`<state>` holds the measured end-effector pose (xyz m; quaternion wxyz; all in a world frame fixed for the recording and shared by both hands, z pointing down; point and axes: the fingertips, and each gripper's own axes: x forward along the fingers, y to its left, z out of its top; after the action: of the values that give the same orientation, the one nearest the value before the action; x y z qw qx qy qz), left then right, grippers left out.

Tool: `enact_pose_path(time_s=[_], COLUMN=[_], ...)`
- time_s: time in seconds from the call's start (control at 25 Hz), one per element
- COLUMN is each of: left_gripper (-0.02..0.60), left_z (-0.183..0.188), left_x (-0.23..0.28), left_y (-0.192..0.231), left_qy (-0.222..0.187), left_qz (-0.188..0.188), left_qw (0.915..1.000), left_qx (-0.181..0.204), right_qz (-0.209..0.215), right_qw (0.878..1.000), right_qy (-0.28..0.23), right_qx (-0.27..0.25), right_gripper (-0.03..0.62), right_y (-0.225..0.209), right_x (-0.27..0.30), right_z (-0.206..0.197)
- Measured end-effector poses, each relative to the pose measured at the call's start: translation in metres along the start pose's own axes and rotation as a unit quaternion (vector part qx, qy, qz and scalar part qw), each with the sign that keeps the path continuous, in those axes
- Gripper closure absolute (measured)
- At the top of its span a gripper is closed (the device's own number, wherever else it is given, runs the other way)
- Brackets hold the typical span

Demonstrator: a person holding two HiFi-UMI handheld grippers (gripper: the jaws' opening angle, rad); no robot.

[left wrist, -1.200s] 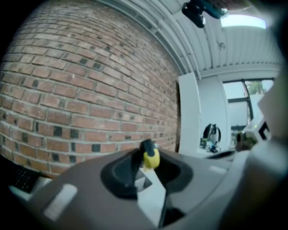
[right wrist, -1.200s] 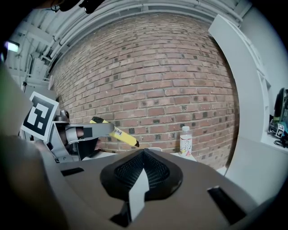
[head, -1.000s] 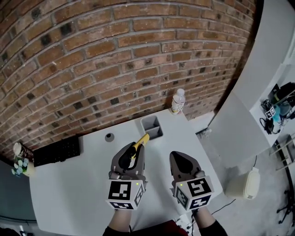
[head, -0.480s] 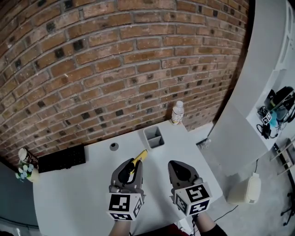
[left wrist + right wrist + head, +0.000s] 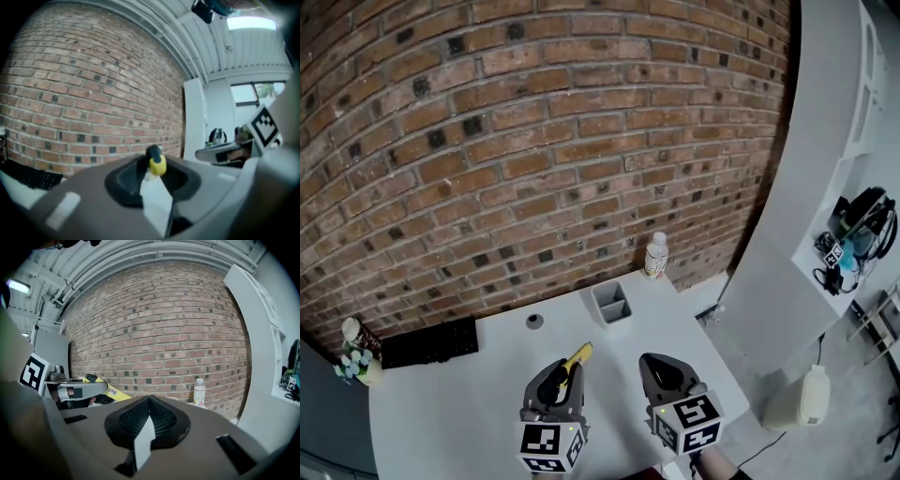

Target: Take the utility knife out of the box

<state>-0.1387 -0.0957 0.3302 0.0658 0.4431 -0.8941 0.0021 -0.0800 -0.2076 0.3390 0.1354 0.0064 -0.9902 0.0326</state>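
Note:
The yellow utility knife (image 5: 577,357) sticks out forward from my left gripper (image 5: 563,374), which is shut on it above the white table (image 5: 459,398). In the left gripper view the knife's yellow and black end (image 5: 156,162) shows between the jaw tips. The grey two-compartment box (image 5: 611,302) stands near the table's far edge, well ahead of both grippers. My right gripper (image 5: 662,366) hovers beside the left one with its jaws together and nothing in them. From the right gripper view (image 5: 150,403) the knife (image 5: 111,392) and the left gripper (image 5: 77,389) appear at the left.
A plastic bottle (image 5: 654,255) stands by the brick wall behind the box. A black keyboard (image 5: 427,341) and a cup (image 5: 354,336) sit at the table's far left, and a small dark round thing (image 5: 534,321) lies left of the box. The table's right edge drops to the floor.
Both grippers have drawn back from the box toward the table's near edge, the left one still holding the knife. The head view has tilted up, showing more wall.

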Motion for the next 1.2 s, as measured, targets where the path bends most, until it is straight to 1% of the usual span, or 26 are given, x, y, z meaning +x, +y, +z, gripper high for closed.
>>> enact_pose_path(time_s=[0.12, 0.24, 0.44, 0.56, 0.76, 0.92, 1.2], left_gripper=[0.497, 0.497, 0.497, 0.497, 0.497, 0.497, 0.497], left_z=[-0.002, -0.001, 0.002, 0.005, 0.011, 0.013, 0.009], left_x=[-0.009, -0.016, -0.028, -0.036, -0.048, -0.054, -0.059], left_y=[0.0, -0.001, 0.0, 0.0, 0.0, 0.0, 0.003], left_qy=[0.0, -0.002, -0.007, -0.01, -0.017, -0.021, -0.021], left_qz=[0.002, 0.004, 0.005, 0.006, 0.009, 0.008, 0.005], left_qw=[1.0, 1.0, 0.9999, 0.9999, 0.9997, 0.9996, 0.9997], left_qx=[0.001, 0.005, 0.01, 0.012, 0.015, 0.014, 0.011], right_qz=[-0.004, -0.002, -0.018, -0.017, -0.022, -0.009, -0.015], right_qw=[1.0, 1.0, 1.0, 1.0, 0.999, 1.0, 0.999], right_qy=[-0.009, 0.0, -0.013, -0.007, -0.027, -0.023, -0.023], right_qx=[-0.004, 0.004, 0.002, 0.01, -0.011, 0.0, -0.019], right_gripper=[0.586, 0.586, 0.586, 0.586, 0.586, 0.586, 0.586], right_y=[0.0, 0.005, 0.001, 0.005, 0.005, 0.015, 0.022], right_x=[-0.006, -0.014, -0.025, -0.033, -0.042, -0.047, -0.048], right_z=[-0.002, -0.004, -0.007, -0.005, -0.002, 0.002, 0.0])
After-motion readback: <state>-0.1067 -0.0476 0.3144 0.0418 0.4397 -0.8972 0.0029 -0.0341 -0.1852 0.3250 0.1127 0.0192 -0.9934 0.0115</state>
